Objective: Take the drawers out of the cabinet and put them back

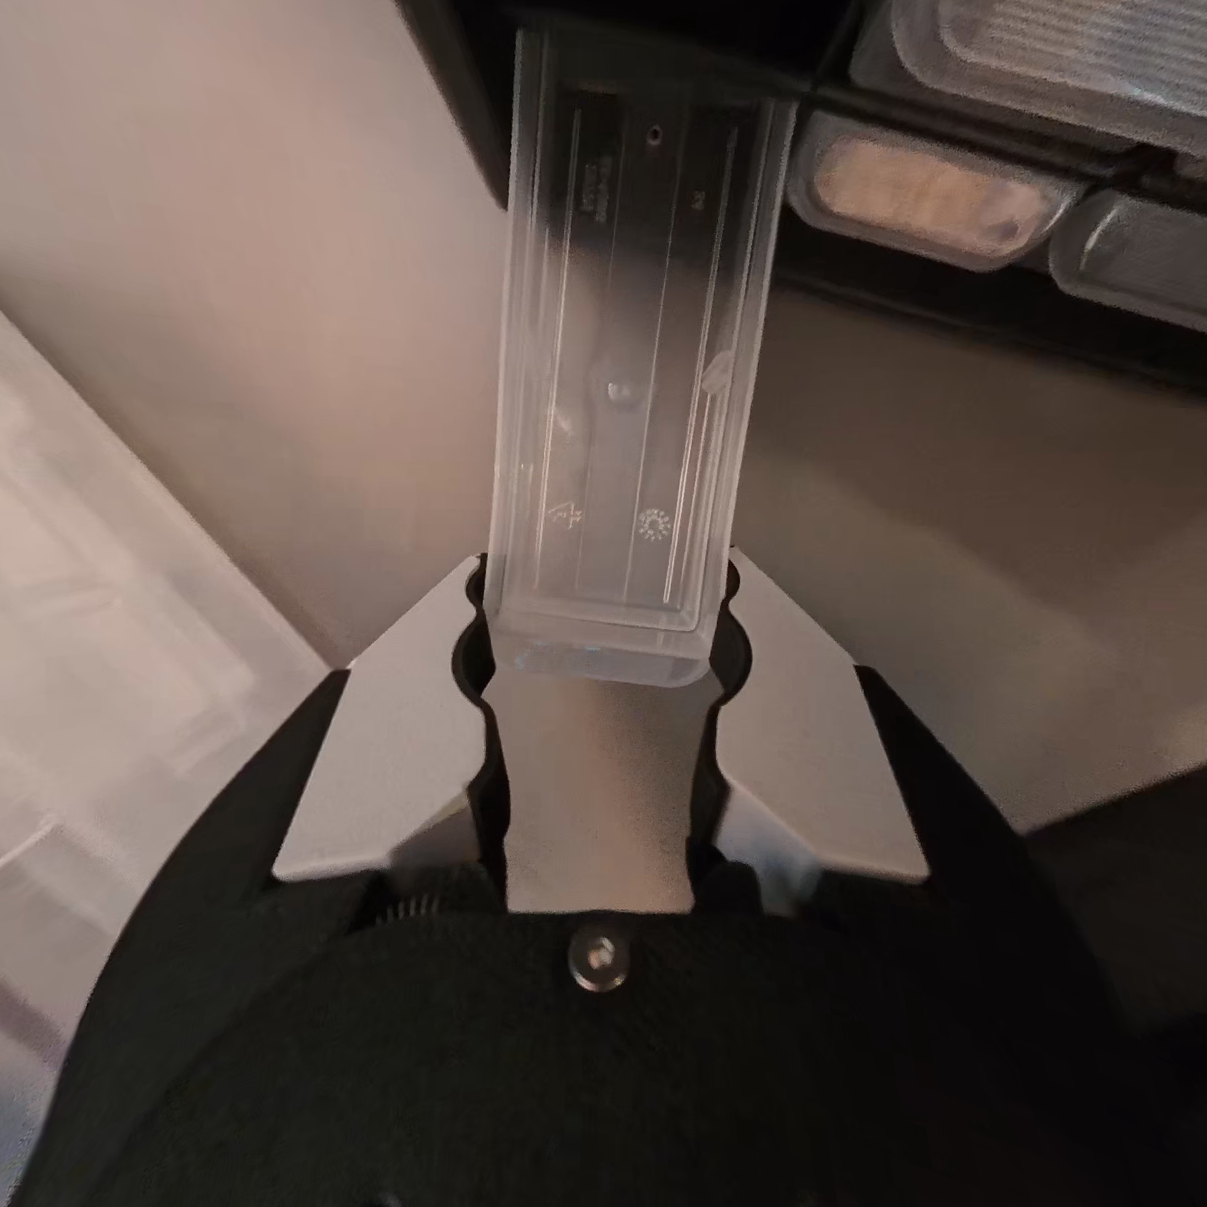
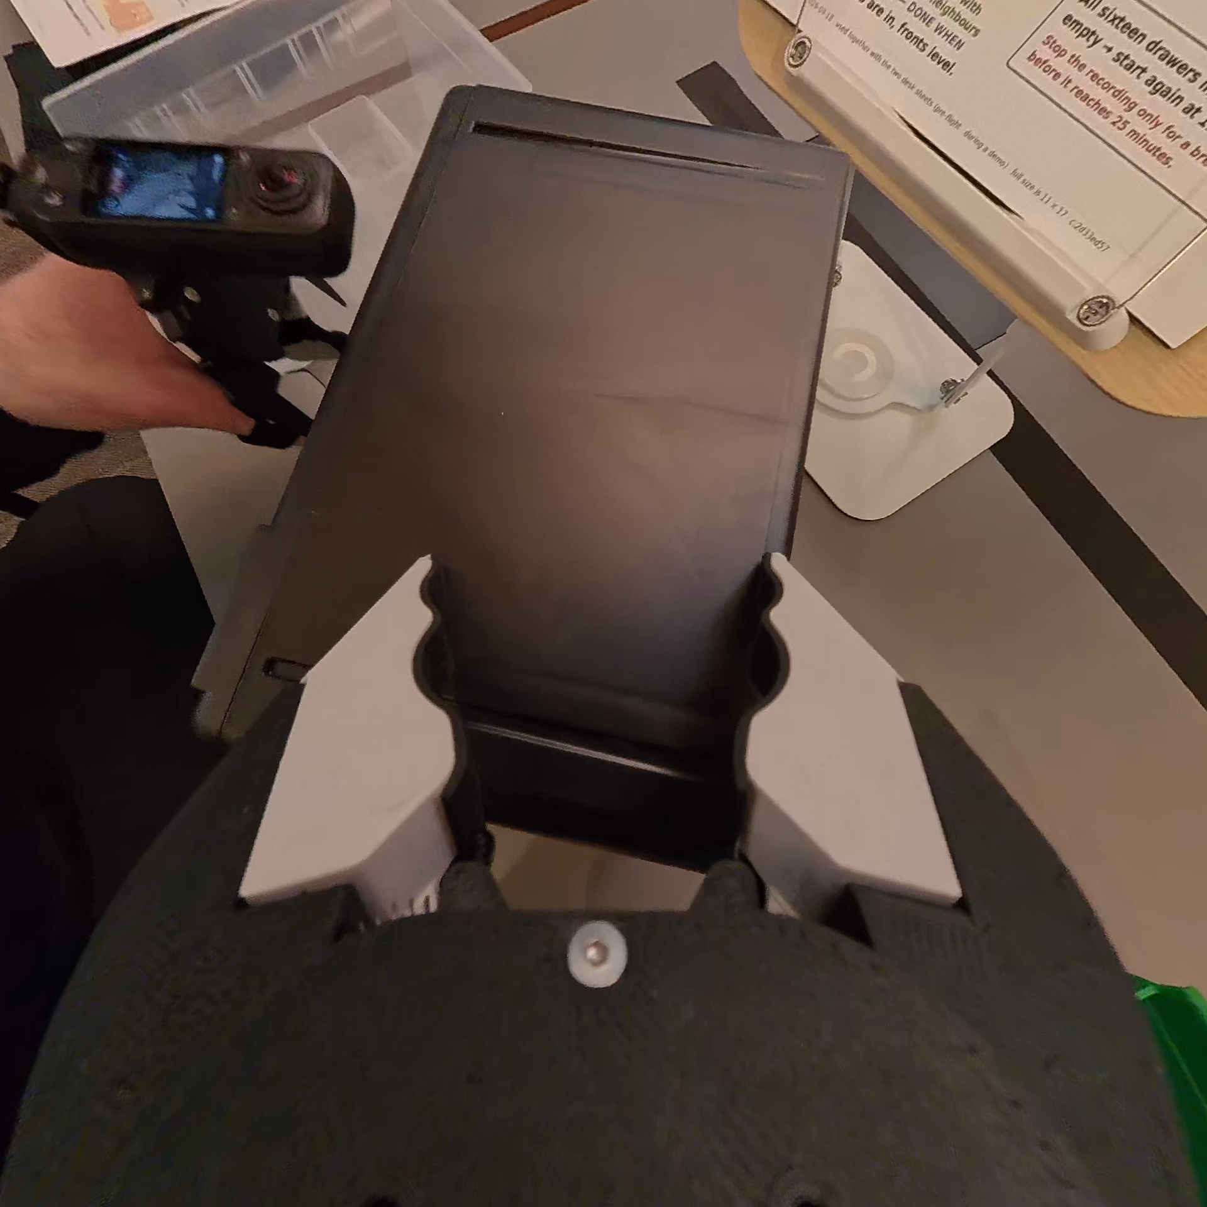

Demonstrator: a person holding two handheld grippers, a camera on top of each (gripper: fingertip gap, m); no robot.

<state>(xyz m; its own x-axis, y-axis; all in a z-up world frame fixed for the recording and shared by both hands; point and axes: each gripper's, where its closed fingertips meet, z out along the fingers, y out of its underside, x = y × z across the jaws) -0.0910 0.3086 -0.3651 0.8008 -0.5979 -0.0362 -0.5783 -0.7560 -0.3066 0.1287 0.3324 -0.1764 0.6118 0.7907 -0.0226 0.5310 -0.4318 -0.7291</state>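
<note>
Left gripper [image 1: 602, 627]: fingers clamped on the near end of a clear plastic drawer [image 1: 627, 392]. Drawer is long, narrow, translucent, moulded marks on its base, nothing visible inside; far end still in its slot in the black cabinet [image 1: 653, 59] at 12 o'clock. More clear drawer fronts [image 1: 927, 196] at 1–2 o'clock, contents unclear.

Right gripper [image 2: 601, 627]: fingers closed on the cabinet [image 2: 588, 366] body, a smooth matte black slab. At 9–10 o'clock a hand [image 2: 85, 353] holds the left gripper with its camera [image 2: 189, 196]. Clear bin [image 2: 261, 85] at 11, sign stand [image 2: 914, 405] at 2.
</note>
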